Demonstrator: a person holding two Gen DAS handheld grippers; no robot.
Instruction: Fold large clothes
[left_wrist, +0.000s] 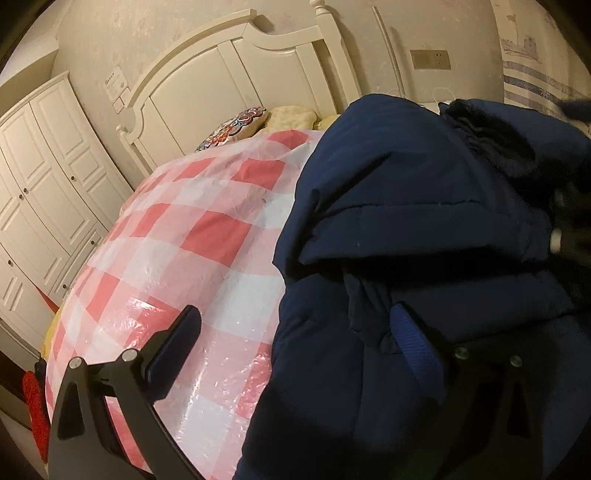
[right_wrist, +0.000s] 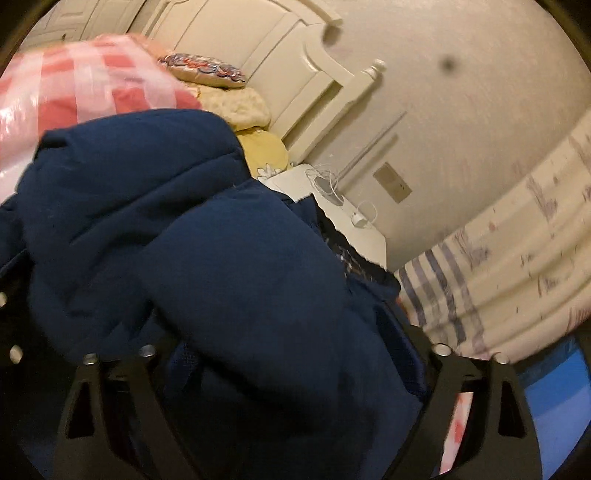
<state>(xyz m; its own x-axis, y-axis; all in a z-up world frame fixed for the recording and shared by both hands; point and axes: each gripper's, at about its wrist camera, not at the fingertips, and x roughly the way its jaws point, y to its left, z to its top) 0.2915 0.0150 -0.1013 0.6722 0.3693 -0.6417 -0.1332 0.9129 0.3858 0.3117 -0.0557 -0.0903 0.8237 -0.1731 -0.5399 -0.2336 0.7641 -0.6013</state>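
Observation:
A bulky navy padded jacket (left_wrist: 406, 229) lies bunched on the bed's pink and white checked cover (left_wrist: 184, 236). My left gripper (left_wrist: 295, 332) is open at the jacket's left edge; one finger (left_wrist: 173, 343) is over the cover, the blue-padded finger (left_wrist: 410, 339) is against jacket folds. In the right wrist view the jacket (right_wrist: 221, 258) fills the space between my right gripper's (right_wrist: 288, 354) fingers and hides their tips, so its state is unclear. The right gripper also shows dark and blurred in the left wrist view (left_wrist: 572, 229).
A cream headboard (left_wrist: 229, 74) and pillows (left_wrist: 243, 122) are at the bed's far end. A white wardrobe (left_wrist: 44, 192) stands to the left. A white nightstand (right_wrist: 332, 206) with cables and a striped curtain (right_wrist: 498, 251) are on the right.

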